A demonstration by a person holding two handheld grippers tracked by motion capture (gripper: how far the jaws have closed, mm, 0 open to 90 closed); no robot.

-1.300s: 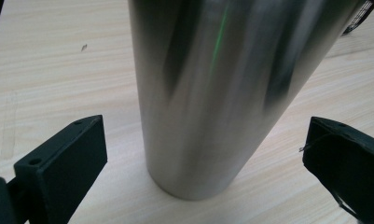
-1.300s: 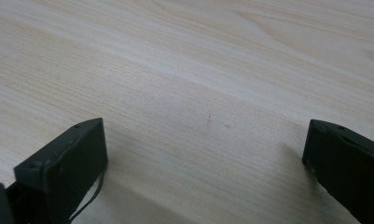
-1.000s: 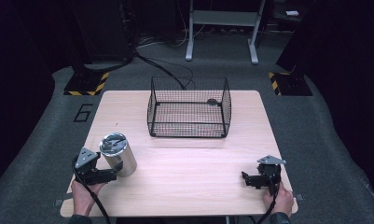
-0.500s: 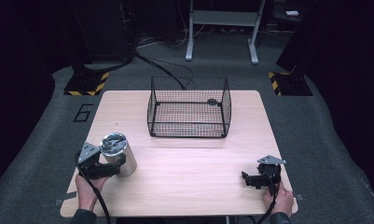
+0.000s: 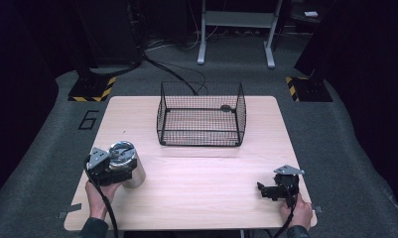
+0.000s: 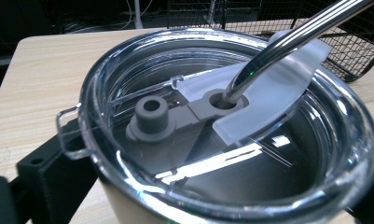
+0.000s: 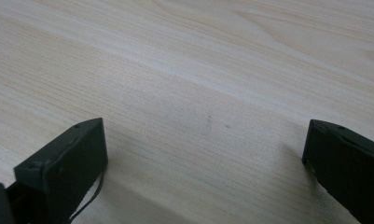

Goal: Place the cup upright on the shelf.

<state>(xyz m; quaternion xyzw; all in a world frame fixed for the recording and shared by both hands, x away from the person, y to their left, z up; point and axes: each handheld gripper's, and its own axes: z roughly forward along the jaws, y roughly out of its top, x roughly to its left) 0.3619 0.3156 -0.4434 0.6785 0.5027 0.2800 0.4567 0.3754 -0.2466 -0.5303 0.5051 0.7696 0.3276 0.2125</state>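
Observation:
A steel tumbler with a clear lid and a metal straw stands near the table's front left corner. My left gripper is open, and its black jaws sit on either side of the tumbler's body just below the lid. I cannot tell whether they touch it. My right gripper rests low at the front right of the table. It is open with only bare wood between its jaws.
A black wire basket stands at the back middle of the light wooden table, with a small dark object at its far side. Dark stands and cables are on the floor beyond.
My left gripper has moved right, up to the tumbler, so its jaws now flank it. The tumbler and the right gripper have stayed put.

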